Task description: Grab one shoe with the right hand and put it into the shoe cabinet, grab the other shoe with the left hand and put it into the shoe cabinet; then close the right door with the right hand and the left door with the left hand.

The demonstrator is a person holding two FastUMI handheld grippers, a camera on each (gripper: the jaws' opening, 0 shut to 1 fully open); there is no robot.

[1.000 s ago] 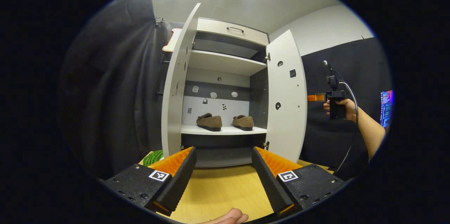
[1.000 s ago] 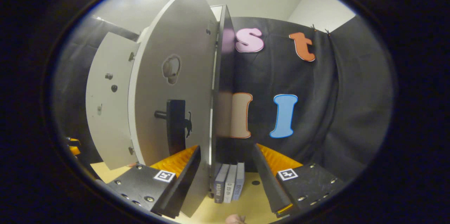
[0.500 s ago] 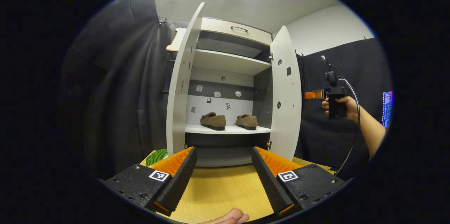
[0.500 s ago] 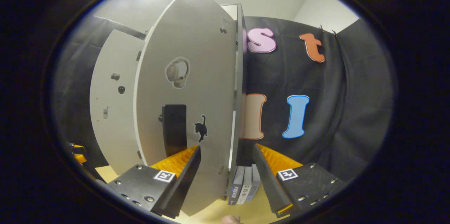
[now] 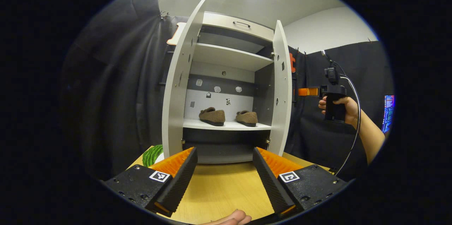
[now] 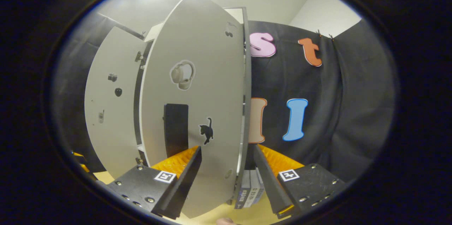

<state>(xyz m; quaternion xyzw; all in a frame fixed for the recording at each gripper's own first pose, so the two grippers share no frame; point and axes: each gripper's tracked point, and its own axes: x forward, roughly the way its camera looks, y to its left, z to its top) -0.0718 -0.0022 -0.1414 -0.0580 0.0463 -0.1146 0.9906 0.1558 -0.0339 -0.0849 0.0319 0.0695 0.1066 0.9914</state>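
In the left gripper view, the cabinet (image 5: pixel 226 90) is seen in the middle of the frame, standing on a wooden table (image 5: pixel 222 189). Two brown shoes are seen side by side on the lower shelf, the left shoe (image 5: pixel 212 116) just beside the right shoe (image 5: pixel 247 118). The left door (image 5: pixel 178 83) is swung wide open. The right door (image 5: pixel 283 90) is seen almost edge on, partly swung in. At the bottom of the frame, the left gripper (image 5: pixel 224 179) is held wide open over the table, and nothing is held in it. At the right of the frame, the right gripper (image 5: pixel 307 92) is held by a hand (image 5: pixel 340 106) just beside the outside of the right door. In the right gripper view, the right gripper (image 6: pixel 226 182) is spread wide at the bottom, with the edge of the right door (image 6: pixel 197 112) between its fingers; whether the door is touched cannot be told. A black handle (image 6: pixel 175 129) and a small cat sticker (image 6: pixel 206 131) are seen on that door. Some books (image 6: pixel 249 193) stand at the lower middle.
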